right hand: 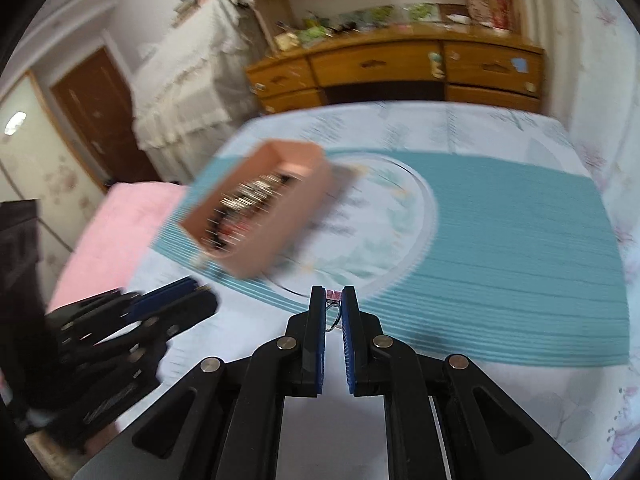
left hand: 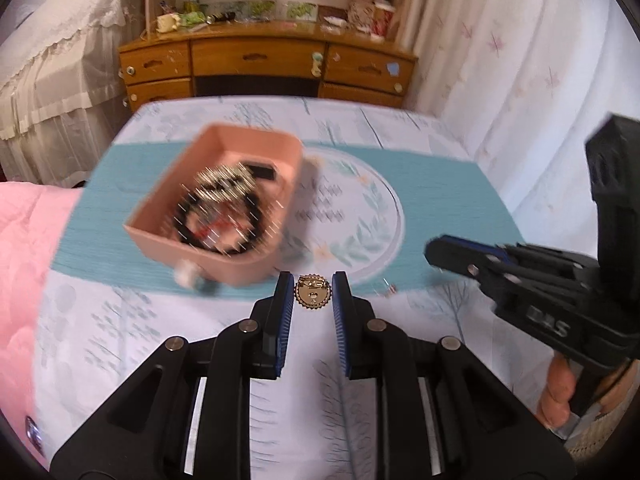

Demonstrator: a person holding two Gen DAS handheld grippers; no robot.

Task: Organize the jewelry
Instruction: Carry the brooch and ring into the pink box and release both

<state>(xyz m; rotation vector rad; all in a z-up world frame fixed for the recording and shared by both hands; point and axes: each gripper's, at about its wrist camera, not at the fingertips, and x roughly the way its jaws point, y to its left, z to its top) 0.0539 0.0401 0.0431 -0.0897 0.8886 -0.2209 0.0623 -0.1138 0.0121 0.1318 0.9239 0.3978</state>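
While the left gripper (left hand: 312, 295) pinches the small, stiff, light gold scalloped brooch (left hand: 313, 294) by its rim, just before the pink rectangular jewelry box (left hand: 256, 265), the right gripper (right hand: 334, 305) jaws clamp a tiny, fragile pink-stoned wire earring (right hand: 333, 295).

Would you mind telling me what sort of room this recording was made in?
Most likely a home bedroom: a patterned bedsheet with a pink quilt beside it, and a cluttered wooden dresser with drawers at its far end.
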